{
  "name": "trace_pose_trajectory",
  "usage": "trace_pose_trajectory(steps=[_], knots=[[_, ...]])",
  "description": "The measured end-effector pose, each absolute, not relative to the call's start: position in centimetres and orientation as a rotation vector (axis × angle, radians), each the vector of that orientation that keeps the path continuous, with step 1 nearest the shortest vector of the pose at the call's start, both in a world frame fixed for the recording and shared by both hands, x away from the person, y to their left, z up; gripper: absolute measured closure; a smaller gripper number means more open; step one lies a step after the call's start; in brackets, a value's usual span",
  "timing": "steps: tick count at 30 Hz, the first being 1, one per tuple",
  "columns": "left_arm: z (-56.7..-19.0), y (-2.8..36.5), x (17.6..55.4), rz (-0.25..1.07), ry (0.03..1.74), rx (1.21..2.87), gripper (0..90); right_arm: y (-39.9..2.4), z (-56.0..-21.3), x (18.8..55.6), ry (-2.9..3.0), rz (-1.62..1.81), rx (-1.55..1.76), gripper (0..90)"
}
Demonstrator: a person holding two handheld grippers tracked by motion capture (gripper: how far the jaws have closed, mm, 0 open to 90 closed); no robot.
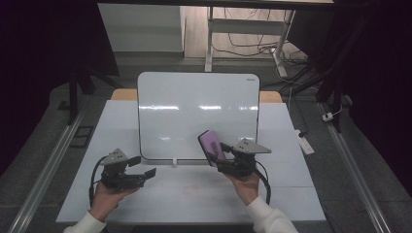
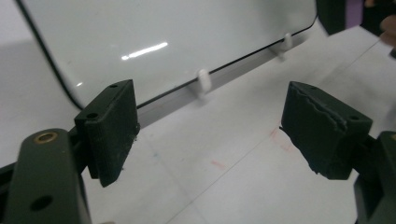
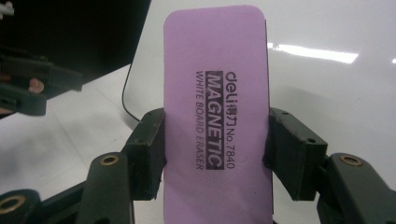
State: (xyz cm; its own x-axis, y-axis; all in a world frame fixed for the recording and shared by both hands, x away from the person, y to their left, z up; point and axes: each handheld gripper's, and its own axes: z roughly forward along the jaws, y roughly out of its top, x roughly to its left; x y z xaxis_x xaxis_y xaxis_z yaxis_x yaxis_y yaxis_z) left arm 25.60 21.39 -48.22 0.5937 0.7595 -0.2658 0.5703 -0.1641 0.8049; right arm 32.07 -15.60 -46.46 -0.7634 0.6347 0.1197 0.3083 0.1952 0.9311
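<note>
The right tongs (image 1: 217, 156) pinch a purple whiteboard eraser (image 1: 212, 146) by its two long edges, one black jaw pressed to each side. In the right gripper view the eraser (image 3: 217, 116) stands upright between the jaws, its purple face toward the camera, printed in black with "deli", "MAGNETIC", "WHITE BOARD ERASER" and "No. 7840". In the high view the eraser is raised off the bench (image 1: 194, 191) in front of the lower right part of the whiteboard (image 1: 194, 109), tilted with its top leaning to the left and far side; whether it touches the board cannot be told.

The whiteboard stands propped on the middle of the bench, its glossy white face toward the person, its lower edge resting in small white clips (image 2: 203, 79). No writing can be made out on its face.

The left tongs (image 1: 144, 166) are spread wide with nothing between them. They are held low over the bench at the near left, just in front of the board's lower left corner. In the left gripper view faint reddish marks (image 2: 217, 164) show on the white bench surface between the jaws.
</note>
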Motion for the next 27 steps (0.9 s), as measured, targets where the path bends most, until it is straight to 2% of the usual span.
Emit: trace_pose_trajectory(steps=[14, 27], knots=[[-46.5, 17.3, 27.6, 0.231, 0.981, 1.877, 20.4, -14.9, -47.1, 31.7, 2.214, 1.578, 0.88, 41.1], [-45.6, 15.2, 28.7, 0.22, 0.943, 1.865, 21.2, -14.1, -47.6, 31.4, 2.226, 1.568, 0.872, 41.1]])
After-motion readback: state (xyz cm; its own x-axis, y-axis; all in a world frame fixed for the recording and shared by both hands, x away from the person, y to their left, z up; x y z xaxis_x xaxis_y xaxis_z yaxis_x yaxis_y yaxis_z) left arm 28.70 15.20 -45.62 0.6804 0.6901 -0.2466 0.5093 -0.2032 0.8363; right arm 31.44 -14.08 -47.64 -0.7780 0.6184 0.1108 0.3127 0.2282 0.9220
